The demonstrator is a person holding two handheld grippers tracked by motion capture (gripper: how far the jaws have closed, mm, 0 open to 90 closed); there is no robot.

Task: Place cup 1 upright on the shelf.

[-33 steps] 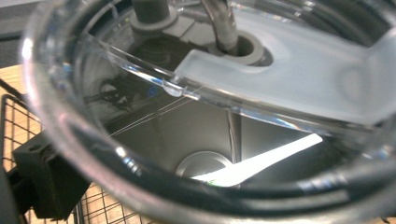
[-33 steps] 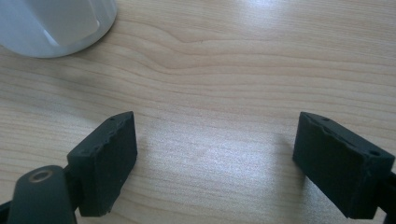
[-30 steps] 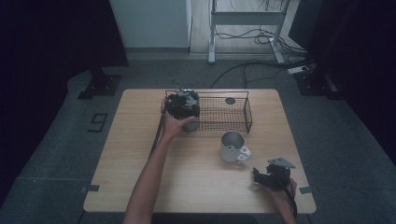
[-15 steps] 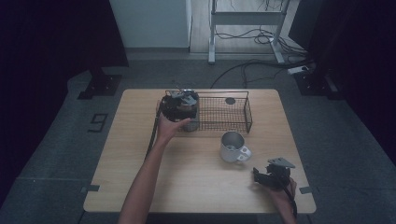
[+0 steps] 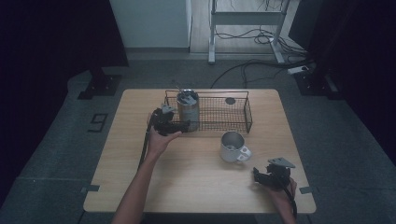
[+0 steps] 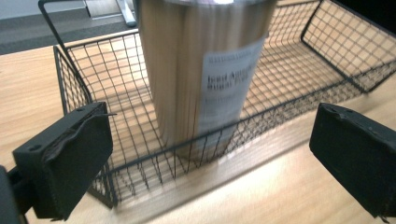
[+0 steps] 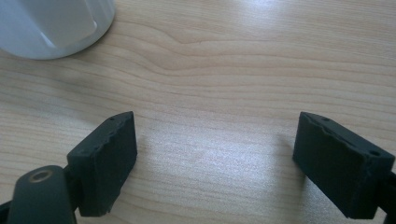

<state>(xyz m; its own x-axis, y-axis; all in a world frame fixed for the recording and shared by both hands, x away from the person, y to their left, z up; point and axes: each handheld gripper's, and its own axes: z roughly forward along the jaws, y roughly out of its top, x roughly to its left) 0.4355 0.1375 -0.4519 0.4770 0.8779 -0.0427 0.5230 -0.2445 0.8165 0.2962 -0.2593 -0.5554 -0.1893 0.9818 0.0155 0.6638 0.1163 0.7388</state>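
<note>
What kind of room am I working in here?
Probably a lab or recording studio, not a kitchen: a lone wooden table on grey carpet, dark curtains at the sides, loose cables and a metal stand behind it.

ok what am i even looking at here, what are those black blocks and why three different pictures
A person sits at a wooden table, holding a hand-held gripper in each hand. The black blocks are each gripper's two jaws. One picture is taken from a camera above the table; the other two come from small cameras riding on the grippers, looking out along their jaws.

On the table sits a wire basket with a steel tumbler standing at its left end and a small dark round thing farther right. A grey mug stands in front of the basket.

The left gripper is open just in front of the tumbler, outside the basket. The right gripper is open over bare wood near the mug. Neither holds anything.
</note>
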